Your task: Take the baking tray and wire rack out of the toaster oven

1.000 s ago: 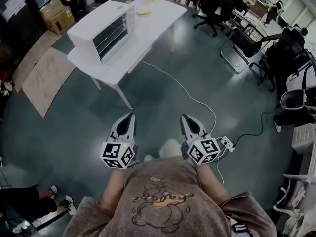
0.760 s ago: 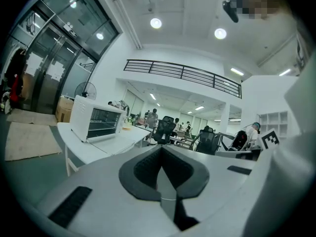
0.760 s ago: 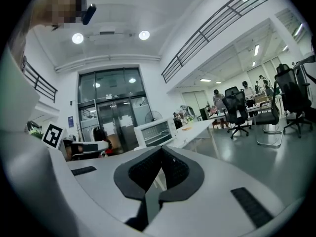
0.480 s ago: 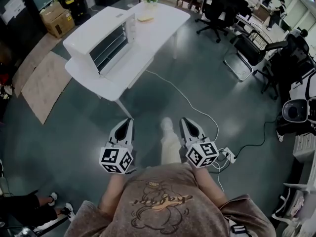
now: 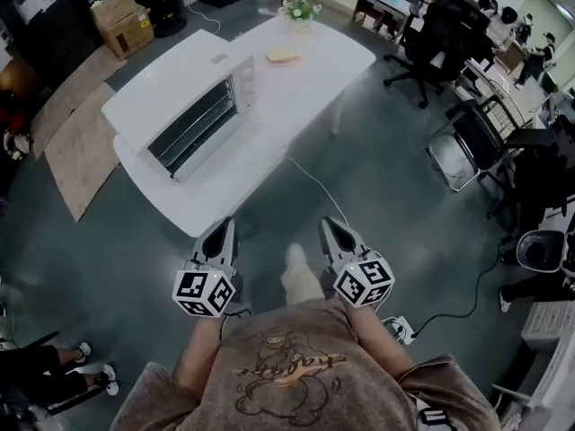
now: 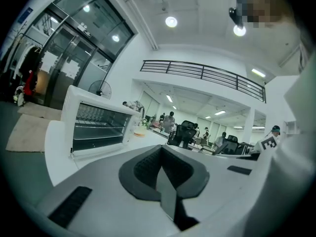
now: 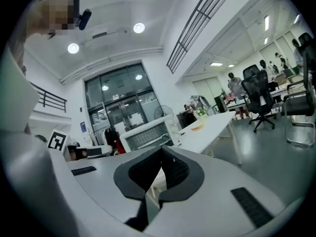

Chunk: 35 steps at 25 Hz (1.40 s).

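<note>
Head view shows your left gripper (image 5: 221, 230) and right gripper (image 5: 331, 230) closed, empty; face the toaster oven (image 5: 176, 108) squarely, then open them.

Inside your toaster oven (image 5: 193, 119), by the table's (image 5: 225, 206) left edge, the head view gives you only dark slats: tray and rack cannot be told apart. In the right gripper view, the right gripper's (image 7: 161, 151) own body cuts off the oven's lower part. The pale flat thing (image 5: 283, 56) near the table's far edge is too small to name.
</note>
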Tool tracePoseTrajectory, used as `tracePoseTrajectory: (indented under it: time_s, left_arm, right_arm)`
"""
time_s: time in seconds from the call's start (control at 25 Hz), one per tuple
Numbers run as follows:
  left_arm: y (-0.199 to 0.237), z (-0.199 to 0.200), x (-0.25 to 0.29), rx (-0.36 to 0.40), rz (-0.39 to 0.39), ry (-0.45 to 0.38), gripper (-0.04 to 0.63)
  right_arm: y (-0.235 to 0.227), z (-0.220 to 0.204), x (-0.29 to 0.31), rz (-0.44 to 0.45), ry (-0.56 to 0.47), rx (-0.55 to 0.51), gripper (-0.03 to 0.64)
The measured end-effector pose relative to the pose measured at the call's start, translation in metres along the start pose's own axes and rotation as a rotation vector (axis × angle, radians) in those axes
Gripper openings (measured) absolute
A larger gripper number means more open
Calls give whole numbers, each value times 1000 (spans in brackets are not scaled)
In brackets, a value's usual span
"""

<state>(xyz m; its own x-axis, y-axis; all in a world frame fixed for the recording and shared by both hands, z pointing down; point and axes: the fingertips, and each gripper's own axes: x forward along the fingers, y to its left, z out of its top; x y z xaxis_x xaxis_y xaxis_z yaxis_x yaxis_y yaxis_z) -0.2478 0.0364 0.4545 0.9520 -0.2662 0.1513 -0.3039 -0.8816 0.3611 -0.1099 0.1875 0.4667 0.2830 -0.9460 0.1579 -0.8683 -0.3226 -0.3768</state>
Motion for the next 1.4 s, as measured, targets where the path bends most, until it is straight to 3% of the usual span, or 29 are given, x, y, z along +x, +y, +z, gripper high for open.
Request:
tracePoseTrajectory:
  time_s: [0.24,0.44,0.72,0.92,1.16,1.28,1.4]
  left_arm:
    - [23,28,67,-50,130,-28,0]
    - [39,46,89,-81,223,-85,0]
    - [57,62,84,-127,342,-138,0]
    - [71,64,88,-127,377,-135,0]
    - [99,59,98,-241,400,-159,2]
    - [113,56,99,-313,402,-184,39]
    - [130,55,97,-397,409,-229,101]
  right_arm:
    - [-31,29,85,172,96,-15,0]
    - [-36,42,135,289,139,-11,0]
    - [-24,56,184,393,159,43,0]
    - [-16,57,210,424,177,84,0]
    - [-3,45,244,462,231,145,2]
    - [6,36,260,490,259,191,2]
    - [14,29,279,510,293,255,90]
